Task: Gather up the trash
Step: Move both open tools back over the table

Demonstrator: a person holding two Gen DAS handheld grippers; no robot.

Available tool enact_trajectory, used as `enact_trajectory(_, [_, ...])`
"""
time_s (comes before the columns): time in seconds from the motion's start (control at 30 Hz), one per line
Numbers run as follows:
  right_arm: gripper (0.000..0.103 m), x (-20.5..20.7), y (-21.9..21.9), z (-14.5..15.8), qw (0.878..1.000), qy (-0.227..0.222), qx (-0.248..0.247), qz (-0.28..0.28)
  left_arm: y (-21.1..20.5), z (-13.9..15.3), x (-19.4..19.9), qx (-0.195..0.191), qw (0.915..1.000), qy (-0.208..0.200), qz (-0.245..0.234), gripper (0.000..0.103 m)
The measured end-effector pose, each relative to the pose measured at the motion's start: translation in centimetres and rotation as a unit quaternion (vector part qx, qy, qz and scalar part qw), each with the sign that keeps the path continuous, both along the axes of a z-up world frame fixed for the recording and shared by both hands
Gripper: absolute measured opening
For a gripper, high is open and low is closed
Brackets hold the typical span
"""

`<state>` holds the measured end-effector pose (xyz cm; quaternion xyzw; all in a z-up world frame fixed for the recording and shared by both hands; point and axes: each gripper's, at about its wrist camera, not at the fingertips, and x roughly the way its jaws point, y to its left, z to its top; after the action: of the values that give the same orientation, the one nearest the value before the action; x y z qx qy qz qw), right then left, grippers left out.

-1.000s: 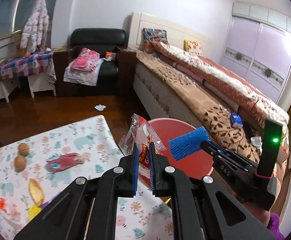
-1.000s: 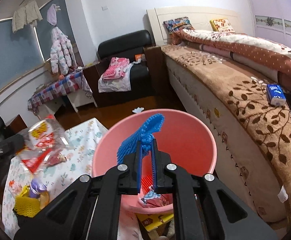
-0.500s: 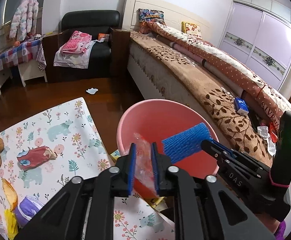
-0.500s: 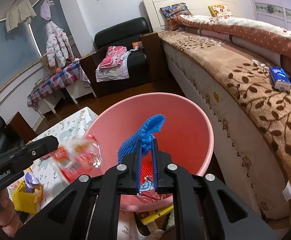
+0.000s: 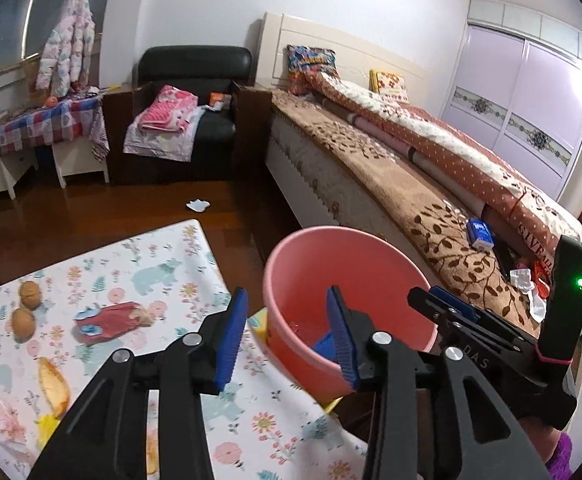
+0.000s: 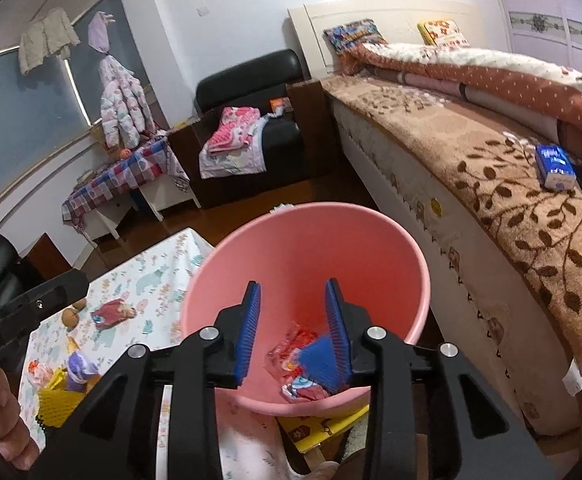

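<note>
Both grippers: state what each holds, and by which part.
Nothing is held. The left gripper and right gripper are opening, empty; the blue foam net and red plastic wrapper lie in the pink plastic bucket.

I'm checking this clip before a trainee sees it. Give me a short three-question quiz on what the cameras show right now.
1. True or false: the blue foam net lies inside the pink bin.
2. Which is between the jaws of the left gripper? A) a red wrapper B) a walnut C) nothing
3. Name one piece of trash on the floral cloth.

Key:
1. True; it lies at the bottom beside the red wrapper.
2. C. Its jaws are opening with nothing between them, as are those of the right gripper.
3. Any of: the walnuts, the red packet, the peel.
</note>
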<state>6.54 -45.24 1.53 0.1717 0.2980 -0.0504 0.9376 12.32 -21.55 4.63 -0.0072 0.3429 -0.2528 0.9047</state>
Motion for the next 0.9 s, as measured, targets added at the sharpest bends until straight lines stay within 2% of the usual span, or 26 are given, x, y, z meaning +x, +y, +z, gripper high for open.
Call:
enact_trajectory(0.07, [0.034, -0.4, 0.8, 0.7, 1.000, -0.013, -0.004, 0.008, 1.4, 0.7, -0.6, -0.003, 0.9999, -0.008, 0.012, 0.046])
enact_trajectory(0.4, [0.034, -2.7, 5.7, 3.8, 0.995, -0.076, -0.023, 0.059, 10.9, 4.1, -3.5, -0.013, 0.9941, -0.044, 0.098, 0.046])
enact_trajectory(0.67, [0.034, -3.0, 10.0, 3.9, 0.990, -0.074, -0.001, 0.120, 19.7, 5.4, -6.6, 0.012, 0.9805, -0.076, 0.181, 0.048])
enact_trajectory(0.87, [0.035, -2.6, 13.7, 3.6, 0.984, -0.062, 0.006, 0.166, 25.6, 4.2, -8.3, 0.023, 0.9711, -0.060, 0.230, 0.048])
enact_trajectory(0.9, [0.039, -2.5, 14.3, 3.4, 0.983, -0.058, 0.006, 0.174, 26.7, 3.7, -8.7, 0.029, 0.9684, -0.059, 0.240, 0.048])
